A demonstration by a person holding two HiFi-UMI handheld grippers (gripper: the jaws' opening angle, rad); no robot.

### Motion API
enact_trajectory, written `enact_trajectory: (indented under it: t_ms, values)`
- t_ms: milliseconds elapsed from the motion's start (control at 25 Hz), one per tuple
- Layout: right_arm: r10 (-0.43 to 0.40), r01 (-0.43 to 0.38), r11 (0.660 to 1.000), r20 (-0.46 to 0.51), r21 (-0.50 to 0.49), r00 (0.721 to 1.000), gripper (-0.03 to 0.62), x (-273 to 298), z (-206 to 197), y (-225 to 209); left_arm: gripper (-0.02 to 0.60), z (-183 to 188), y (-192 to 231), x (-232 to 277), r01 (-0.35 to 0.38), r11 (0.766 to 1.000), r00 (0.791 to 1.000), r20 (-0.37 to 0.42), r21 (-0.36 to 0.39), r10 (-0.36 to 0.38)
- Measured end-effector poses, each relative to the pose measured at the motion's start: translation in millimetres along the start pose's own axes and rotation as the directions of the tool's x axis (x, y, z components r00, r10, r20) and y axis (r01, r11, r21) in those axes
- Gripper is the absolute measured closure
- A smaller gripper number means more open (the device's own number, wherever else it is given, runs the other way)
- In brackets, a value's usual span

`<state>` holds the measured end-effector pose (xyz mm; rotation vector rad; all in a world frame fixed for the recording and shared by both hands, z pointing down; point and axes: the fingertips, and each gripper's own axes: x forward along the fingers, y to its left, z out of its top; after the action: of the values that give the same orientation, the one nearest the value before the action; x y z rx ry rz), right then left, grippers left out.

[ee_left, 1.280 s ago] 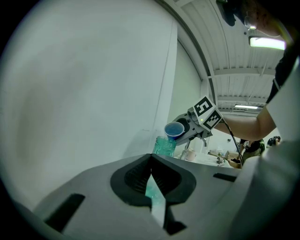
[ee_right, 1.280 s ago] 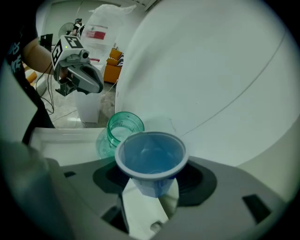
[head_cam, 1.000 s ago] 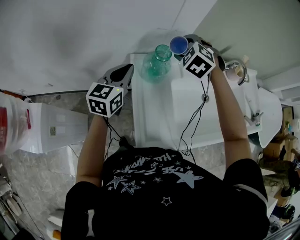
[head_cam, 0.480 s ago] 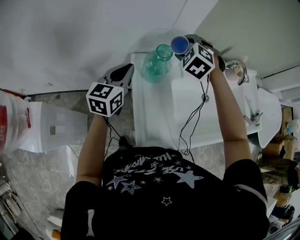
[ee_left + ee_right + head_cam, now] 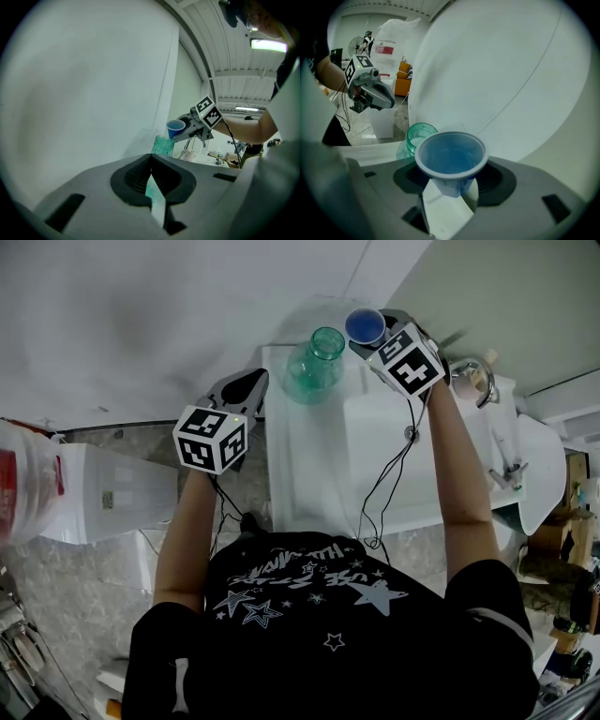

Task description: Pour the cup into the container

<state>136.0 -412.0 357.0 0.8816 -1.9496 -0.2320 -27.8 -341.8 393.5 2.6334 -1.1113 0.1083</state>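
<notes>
Blue and tapered, the cup (image 5: 365,326) sat clamped between the fingers of the right gripper (image 5: 373,341), which stood half apart to fit its smooth wall. It was nearly upright, its long axis leaning only a little. In the head view the open mouth of the jar (image 5: 314,367) lay just beside it at about 8 o'clock, and lower, so I judge the pour needed a roll toward that side. The jar was green see-through glass, round in the shoulder, with a ridged neck, and it stood on the white counter (image 5: 319,465). The left gripper (image 5: 246,388) hung empty at 8 o'clock from the jar, fingers together, farther from the cup.
</notes>
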Motion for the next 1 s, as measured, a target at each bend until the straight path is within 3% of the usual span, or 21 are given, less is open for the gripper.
enact_trajectory:
  t_ms: [280, 640, 1000]
  values:
    - [0.000, -0.014, 0.990, 0.101, 0.140, 0.995, 0.319, -8, -3, -1, 0.572, -4, -5, -4, 0.002, 1.000, 1.000, -0.007, -0.004, -0.002]
    - [-0.054, -0.030, 0.950, 0.257, 0.312, 0.965, 0.318, -25, -10, 19, 0.572, -16, -16, -12, 0.009, 1.000, 1.000, -0.021, -0.012, -0.009]
    - [-0.031, -0.132, 0.901, 0.364, 0.414, 0.931, 0.316, -29, -27, 67, 0.572, -41, -28, -24, 0.002, 0.999, 0.999, -0.051, -0.038, -0.004]
